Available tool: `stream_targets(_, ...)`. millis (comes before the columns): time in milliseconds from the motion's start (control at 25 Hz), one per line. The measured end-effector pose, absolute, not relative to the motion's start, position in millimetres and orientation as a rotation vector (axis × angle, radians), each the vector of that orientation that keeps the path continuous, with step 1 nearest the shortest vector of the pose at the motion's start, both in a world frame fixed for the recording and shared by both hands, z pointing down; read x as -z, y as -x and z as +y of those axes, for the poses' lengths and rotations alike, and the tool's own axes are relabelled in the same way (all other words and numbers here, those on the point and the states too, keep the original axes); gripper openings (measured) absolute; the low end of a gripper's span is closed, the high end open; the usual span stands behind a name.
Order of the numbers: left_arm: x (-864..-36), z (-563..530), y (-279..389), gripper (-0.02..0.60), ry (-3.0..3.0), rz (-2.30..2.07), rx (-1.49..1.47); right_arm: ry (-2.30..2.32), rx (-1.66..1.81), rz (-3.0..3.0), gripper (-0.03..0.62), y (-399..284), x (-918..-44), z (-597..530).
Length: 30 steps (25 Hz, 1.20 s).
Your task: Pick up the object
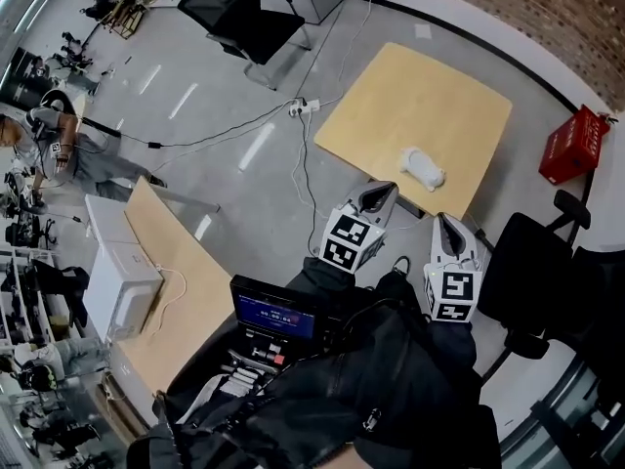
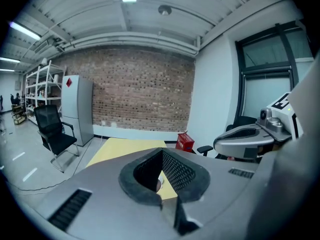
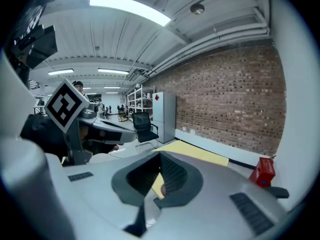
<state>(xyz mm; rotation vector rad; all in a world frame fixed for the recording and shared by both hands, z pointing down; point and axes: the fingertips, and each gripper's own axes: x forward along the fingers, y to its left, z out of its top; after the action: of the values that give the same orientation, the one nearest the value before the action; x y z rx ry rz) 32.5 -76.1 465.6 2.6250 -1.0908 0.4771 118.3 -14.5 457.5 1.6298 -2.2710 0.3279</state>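
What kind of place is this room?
Probably a workshop or lab office: open shelves stand near a brick wall, with a black office chair and a power strip lying on the grey floor.

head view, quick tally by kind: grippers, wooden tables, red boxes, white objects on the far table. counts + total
Grippers: 2 (left gripper, right gripper)
Wooden tables: 2 (far table, near table)
Red boxes: 1 (red box, on the floor beyond the far table)
White objects on the far table: 1 (white object)
Total: 6
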Motion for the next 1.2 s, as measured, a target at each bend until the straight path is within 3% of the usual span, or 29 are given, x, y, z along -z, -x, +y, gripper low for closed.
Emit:
stream_targets(640,-547.9,-119.2,-51.7,-0.002,-2.403,-1.154,-0.637,-1.527,-0.612,-2.252,0.005,-161.5,-563.2,-76.9)
stream_targets(1200,-677.5,-154.3,-33.8,-0.002,-2.197,-1.086,-0.791,-1.342,-0.536,-2.013,0.005,-124.0,-685.2,-140.3)
